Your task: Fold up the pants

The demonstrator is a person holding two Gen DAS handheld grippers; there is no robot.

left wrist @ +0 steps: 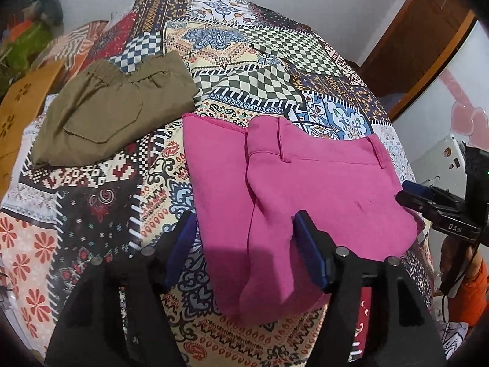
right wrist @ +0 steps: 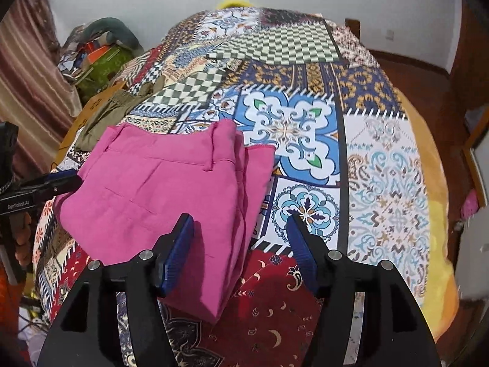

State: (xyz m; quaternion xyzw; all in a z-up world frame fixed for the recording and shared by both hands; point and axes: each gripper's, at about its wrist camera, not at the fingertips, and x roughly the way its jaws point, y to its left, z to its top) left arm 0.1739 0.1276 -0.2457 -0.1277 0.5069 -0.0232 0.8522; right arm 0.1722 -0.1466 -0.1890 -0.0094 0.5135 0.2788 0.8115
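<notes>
pink pants (left wrist: 293,189): folded on bedspread (left wrist: 259,70), olive pants (left wrist: 113,113) at 10 o'clock | left gripper (left wrist: 244,238), right gripper (right wrist: 241,232): jaws apart, gripping nothing | risk: a pad snagging an edge could undo the loose fold

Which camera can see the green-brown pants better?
The left wrist view. There the olive pants lie folded in full sight on the patterned bedspread, with waistband and pocket showing. In the right wrist view the pink pants cover part of them, and only a small, squeezed strip shows at the bed's edge.
</notes>
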